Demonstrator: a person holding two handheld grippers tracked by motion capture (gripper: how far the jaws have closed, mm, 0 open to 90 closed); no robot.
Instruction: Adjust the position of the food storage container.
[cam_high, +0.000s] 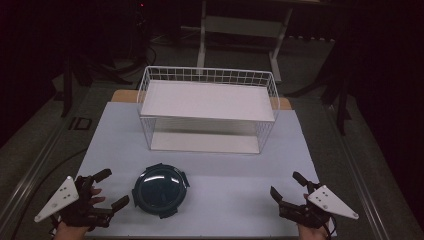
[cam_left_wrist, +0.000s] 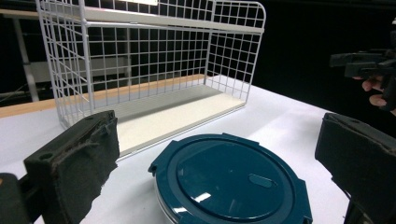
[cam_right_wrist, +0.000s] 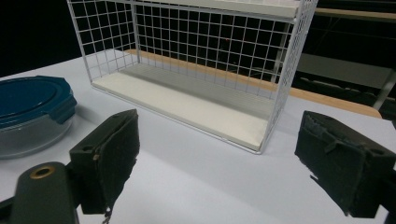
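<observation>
Both grippers' jaws apart; round lidded container (cam_high: 161, 190) before wire rack (cam_high: 207, 107)

Glossy plastic lid (cam_left_wrist: 231, 182); white wire rack (cam_high: 207, 107).

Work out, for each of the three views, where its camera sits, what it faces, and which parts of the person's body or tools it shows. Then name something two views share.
High view: above the person's side, looking forward and down on the table; both hands, left tool and right tool enter at the bottom.
Left gripper view: rides the left tool, facing the blue-lidded container and wire shelf rack; its open jaws show.
Right gripper view: rides the right tool, facing the rack; open jaws show.
Shared: container and rack.
</observation>
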